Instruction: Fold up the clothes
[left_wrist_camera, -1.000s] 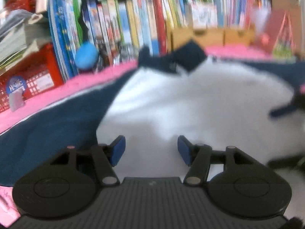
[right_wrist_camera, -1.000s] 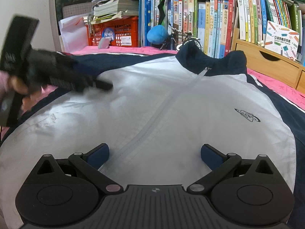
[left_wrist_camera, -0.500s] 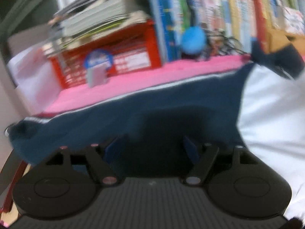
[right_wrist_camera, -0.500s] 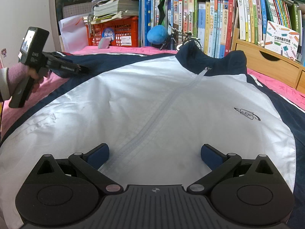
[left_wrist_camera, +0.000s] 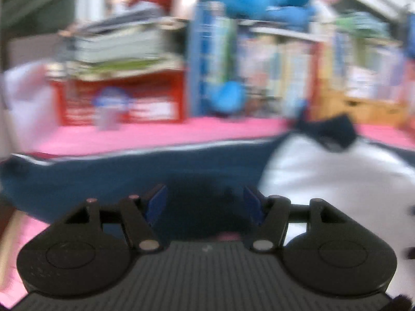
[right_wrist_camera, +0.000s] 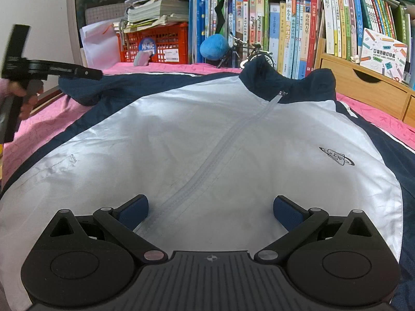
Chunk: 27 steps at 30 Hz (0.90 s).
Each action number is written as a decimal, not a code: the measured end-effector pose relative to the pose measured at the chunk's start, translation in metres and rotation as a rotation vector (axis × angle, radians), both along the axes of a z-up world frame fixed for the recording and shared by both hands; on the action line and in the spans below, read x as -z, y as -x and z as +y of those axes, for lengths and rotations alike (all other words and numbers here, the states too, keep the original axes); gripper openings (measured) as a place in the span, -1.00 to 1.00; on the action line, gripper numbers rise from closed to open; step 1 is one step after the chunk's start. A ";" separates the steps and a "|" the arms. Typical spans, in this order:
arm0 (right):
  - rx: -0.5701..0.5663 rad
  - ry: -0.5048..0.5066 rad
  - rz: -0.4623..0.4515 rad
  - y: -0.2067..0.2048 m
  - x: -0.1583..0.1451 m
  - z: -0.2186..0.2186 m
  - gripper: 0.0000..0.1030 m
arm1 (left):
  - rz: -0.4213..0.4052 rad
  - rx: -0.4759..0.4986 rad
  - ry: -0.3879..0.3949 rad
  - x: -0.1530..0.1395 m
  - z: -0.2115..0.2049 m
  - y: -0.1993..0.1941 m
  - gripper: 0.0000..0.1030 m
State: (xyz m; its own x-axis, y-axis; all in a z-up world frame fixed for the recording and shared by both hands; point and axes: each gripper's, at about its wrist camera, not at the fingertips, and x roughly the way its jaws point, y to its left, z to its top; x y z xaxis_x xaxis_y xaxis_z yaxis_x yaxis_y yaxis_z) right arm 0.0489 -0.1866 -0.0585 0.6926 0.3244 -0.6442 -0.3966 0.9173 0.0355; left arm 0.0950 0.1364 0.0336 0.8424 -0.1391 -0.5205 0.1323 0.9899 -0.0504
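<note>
A white jacket (right_wrist_camera: 207,140) with navy sleeves and a navy collar lies spread flat, front up, on a pink bed cover (right_wrist_camera: 46,129). Its zip runs diagonally up to the collar, and a small dark logo sits on the chest at the right of the right wrist view.

The right gripper (right_wrist_camera: 210,208) hovers low over the jacket's lower front, jaws wide apart, with only cloth beneath them and nothing held.

At the far left of that view a hand (right_wrist_camera: 28,98) holds the left gripper (right_wrist_camera: 97,73) level, its tip at the bunched end of the navy sleeve (right_wrist_camera: 80,88). The left wrist view is blurred: the left gripper's blue pads (left_wrist_camera: 155,202) stand on either side of dark navy cloth, and the jaws are closing. Whether the pads already press on the sleeve cannot be told.

Behind the bed stand rows of books (right_wrist_camera: 285,26), a red crate (right_wrist_camera: 160,44) under stacked papers, a blue plush ball (right_wrist_camera: 214,48) and a wooden drawer unit (right_wrist_camera: 363,88).
</note>
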 end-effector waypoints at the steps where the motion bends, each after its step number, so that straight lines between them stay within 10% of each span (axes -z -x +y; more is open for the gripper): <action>1: 0.000 0.000 0.000 0.000 0.000 0.000 1.00 | 0.022 0.003 0.012 0.004 -0.003 -0.004 0.24; 6: 0.001 0.000 0.000 0.000 0.000 0.000 1.00 | 0.142 -0.044 0.053 0.030 -0.006 -0.031 0.17; 10: 0.001 0.000 0.000 0.000 0.000 0.000 1.00 | 0.125 -0.108 0.024 0.036 0.018 -0.037 -0.32; 13: 0.000 0.000 0.000 0.000 0.000 0.000 1.00 | 0.126 -0.180 -0.034 0.040 0.031 -0.039 0.25; 20: -0.001 0.000 0.001 -0.001 0.000 0.000 1.00 | 0.084 -0.315 0.072 0.020 0.089 -0.023 0.24; 27: -0.003 0.003 0.000 0.000 0.000 0.000 1.00 | 0.030 -0.736 -0.005 0.001 0.200 -0.041 0.21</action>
State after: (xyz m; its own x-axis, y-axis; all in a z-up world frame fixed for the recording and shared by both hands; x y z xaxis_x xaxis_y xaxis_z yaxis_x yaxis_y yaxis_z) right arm 0.0488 -0.1865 -0.0584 0.6918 0.3246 -0.6450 -0.3993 0.9162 0.0329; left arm 0.1357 0.3364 0.0324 0.7020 0.4593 -0.5443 -0.5679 0.8222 -0.0387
